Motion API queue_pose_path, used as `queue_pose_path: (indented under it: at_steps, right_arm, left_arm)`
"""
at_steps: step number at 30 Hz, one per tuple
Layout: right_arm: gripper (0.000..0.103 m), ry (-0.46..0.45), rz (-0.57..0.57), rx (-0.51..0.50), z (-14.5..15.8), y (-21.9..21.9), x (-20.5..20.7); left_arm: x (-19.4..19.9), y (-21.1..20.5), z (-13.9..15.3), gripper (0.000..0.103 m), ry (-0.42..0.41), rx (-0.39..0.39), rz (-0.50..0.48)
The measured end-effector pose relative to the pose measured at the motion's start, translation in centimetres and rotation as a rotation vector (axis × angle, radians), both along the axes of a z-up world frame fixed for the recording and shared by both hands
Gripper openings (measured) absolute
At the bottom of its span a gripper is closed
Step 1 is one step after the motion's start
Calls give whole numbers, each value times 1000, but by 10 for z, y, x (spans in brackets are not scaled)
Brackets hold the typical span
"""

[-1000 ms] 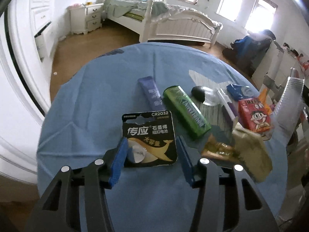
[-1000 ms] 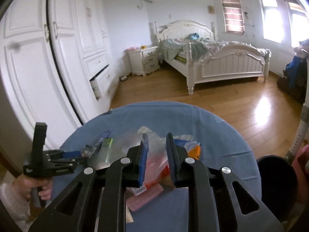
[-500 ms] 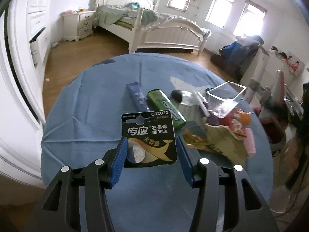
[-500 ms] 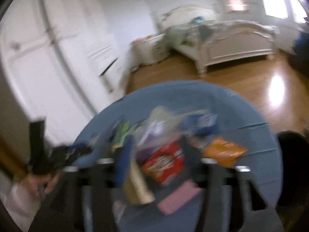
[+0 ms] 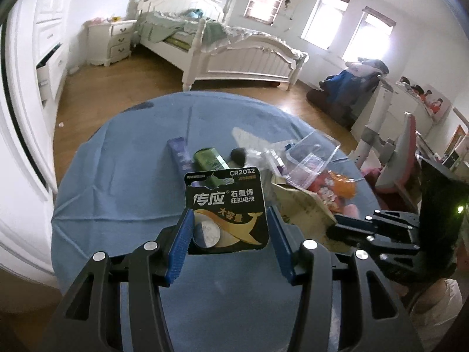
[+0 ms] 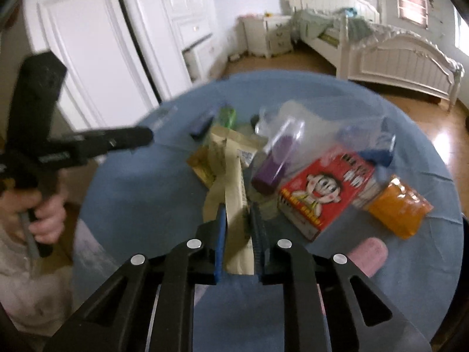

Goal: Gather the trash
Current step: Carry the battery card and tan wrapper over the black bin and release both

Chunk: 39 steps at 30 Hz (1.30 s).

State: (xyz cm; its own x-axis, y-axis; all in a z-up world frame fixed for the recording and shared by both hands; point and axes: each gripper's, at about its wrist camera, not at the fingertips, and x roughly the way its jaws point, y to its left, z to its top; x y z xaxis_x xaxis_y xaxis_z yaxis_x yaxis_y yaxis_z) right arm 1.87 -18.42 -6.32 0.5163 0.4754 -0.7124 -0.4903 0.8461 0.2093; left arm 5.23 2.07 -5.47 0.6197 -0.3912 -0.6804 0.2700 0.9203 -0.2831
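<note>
My left gripper is shut on a black CR2032 battery card and holds it above the blue round table. My right gripper is shut on a beige paper wrapper at the near side of the trash pile. The pile holds a red cartoon carton, an orange packet, a purple tube in clear plastic, a green pack and a blue stick. The right gripper also shows in the left wrist view.
A pink pack lies near the right fingers. A white wardrobe stands left, a white bed behind the table, a desk and pink chair to the right. The floor is wood.
My right gripper dropped down to the pile and closed on the beige wrapper. My left gripper lifted a little, still holding the battery card.
</note>
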Motion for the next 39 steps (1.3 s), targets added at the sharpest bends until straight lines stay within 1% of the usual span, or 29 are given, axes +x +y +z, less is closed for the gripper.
queue_pose_path:
  at_steps: [3, 6, 7, 11, 14, 17, 19, 22, 25, 29, 31, 37, 39]
  right_arm:
    - [15, -57, -58, 68, 21, -26, -8]
    - [15, -165, -197, 102, 47, -62, -15]
    - [15, -198, -250, 102, 54, -77, -17]
    - [15, -293, -405, 118, 72, -130, -28]
    - [15, -326, -515, 127, 75, -170, -34]
    - [15, -317, -606, 129, 68, -208, -37]
    - [15, -311, -658, 126, 60, -232, -41]
    - [15, -296, -739, 103, 44, -263, -47]
    - [15, -277, -804, 113, 26, -284, -49]
    - [15, -249, -876, 114, 4, -319, -53]
    - [15, -244, -903, 93, -5, -329, -51]
    - [15, -224, -939, 10, -25, -345, -43]
    - [15, -212, -944, 4, -31, -349, -41]
  left_arm:
    - [2, -14, 13, 51, -32, -18, -20]
    - [5, -38, 29, 51, -68, -44, -60]
    - [7, -50, 35, 51, -82, -51, -83]
    - [13, -104, 52, 51, -122, -72, -187]
    - [19, -152, 62, 51, -140, -95, -280]
    - [23, -200, 65, 51, -146, -113, -371]
    - [27, -234, 61, 51, -135, -123, -431]
    - [33, -273, 49, 51, -102, -141, -487]
    - [41, -308, 37, 51, -81, -130, -513]
    - [46, -338, 25, 51, -64, -120, -539]
    - [50, -356, 19, 51, -55, -111, -559]
    - [58, -388, 5, 51, -38, -88, -600]
    - [62, -399, -2, 51, -22, -81, -610]
